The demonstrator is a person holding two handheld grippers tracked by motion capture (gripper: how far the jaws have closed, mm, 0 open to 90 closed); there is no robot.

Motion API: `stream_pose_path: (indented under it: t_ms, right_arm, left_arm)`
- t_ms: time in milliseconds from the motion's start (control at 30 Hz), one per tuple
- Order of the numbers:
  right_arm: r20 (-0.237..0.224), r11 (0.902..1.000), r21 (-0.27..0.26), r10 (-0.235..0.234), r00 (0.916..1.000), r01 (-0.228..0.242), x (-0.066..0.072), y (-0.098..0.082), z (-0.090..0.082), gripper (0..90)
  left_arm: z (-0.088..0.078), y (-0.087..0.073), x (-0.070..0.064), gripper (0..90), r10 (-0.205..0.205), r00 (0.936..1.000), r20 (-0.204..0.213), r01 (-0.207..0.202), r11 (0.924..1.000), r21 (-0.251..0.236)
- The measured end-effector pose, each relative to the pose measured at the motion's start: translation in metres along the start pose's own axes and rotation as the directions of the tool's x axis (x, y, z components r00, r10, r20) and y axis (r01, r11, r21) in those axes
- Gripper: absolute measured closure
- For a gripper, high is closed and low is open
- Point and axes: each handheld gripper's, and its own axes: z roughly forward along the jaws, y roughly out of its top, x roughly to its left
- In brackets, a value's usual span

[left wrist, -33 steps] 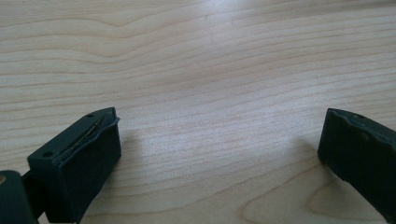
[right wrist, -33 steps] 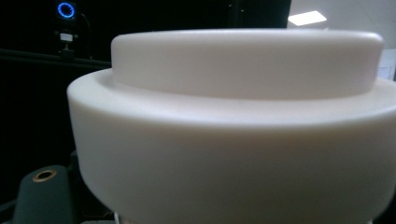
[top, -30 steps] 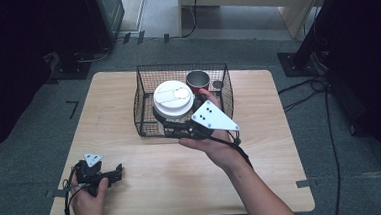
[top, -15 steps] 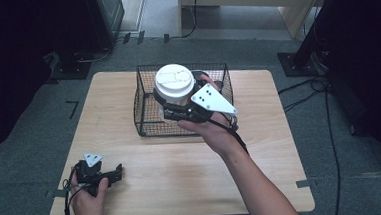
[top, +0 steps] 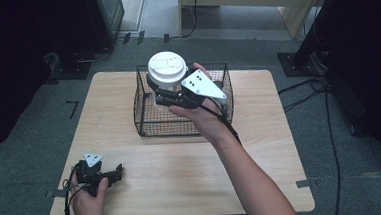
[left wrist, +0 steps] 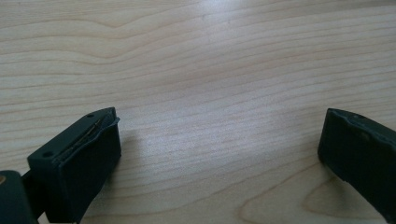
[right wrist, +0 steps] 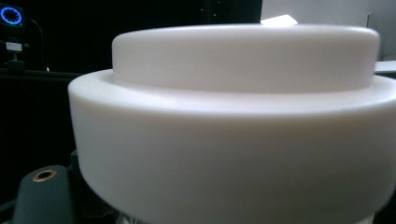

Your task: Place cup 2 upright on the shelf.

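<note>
Even overhead light brightens the desk (top: 261, 148) while its surroundings fall dark; soft glare streaks the wood grain, and the close white lid (right wrist: 243, 116) looks softly blurred.

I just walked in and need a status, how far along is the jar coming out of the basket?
Done: the right gripper is shut on the white-lidded jar and holds it above the wire basket. In hand: carrying it clear of the rim. Left: setting it down on the table, probably. The left gripper rests open at the near left corner, holding nothing.
</note>
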Motion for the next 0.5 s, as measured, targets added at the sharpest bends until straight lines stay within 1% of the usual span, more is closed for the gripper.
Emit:
stream_pose_path:
  t_ms: [167, 500]
  right_arm:
    - [0.016, 0.9999, 0.007, 0.013, 0.9998, -0.014, -0.004, -0.004, 0.011, 15.9]
    - [0.041, 0.9995, 0.029, 0.008, 0.9991, -0.009, -0.013, -0.011, 0.032, 15.9]
  left_arm:
    - [0.0, 0.0, 0.0, 0.0, 0.0, 1.0, 0.002, 0.0, 1.0, -0.001]
    - [0.0, 0.0, 0.0, 0.0, 0.002, 1.0, 0.001, -0.002, 1.0, -0.003]
